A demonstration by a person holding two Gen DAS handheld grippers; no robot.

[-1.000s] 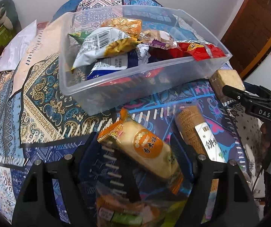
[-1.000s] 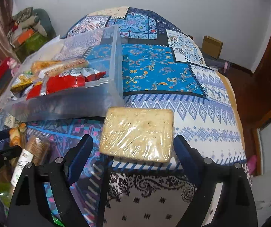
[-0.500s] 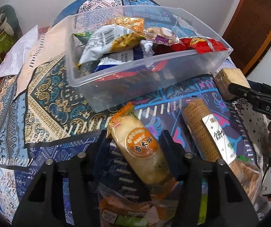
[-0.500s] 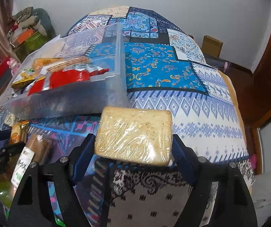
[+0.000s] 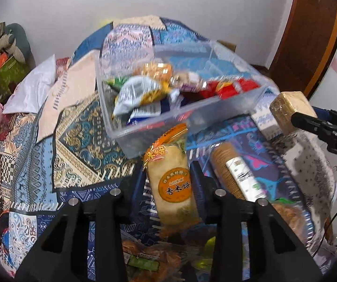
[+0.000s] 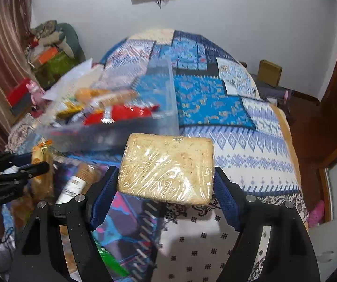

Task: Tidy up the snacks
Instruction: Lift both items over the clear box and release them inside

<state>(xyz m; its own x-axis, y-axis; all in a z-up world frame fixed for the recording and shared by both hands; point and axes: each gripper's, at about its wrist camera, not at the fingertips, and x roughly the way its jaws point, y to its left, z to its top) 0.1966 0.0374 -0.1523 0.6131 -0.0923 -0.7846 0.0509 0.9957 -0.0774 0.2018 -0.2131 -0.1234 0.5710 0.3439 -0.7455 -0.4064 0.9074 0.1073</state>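
The clear bin [image 5: 227, 108], upper centre, already holds many snack packets. The wrapped cracker block [image 6: 166, 169] sits clamped in the right gripper [image 6: 166, 183]; the rice-cracker pack [image 5: 173, 183] is pinched by the left gripper [image 5: 168, 176]. Lower right, the biscuit roll [image 5: 236, 176] remains outside.

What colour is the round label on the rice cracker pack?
Orange, on the rice cracker pack; clearest in the left wrist view.
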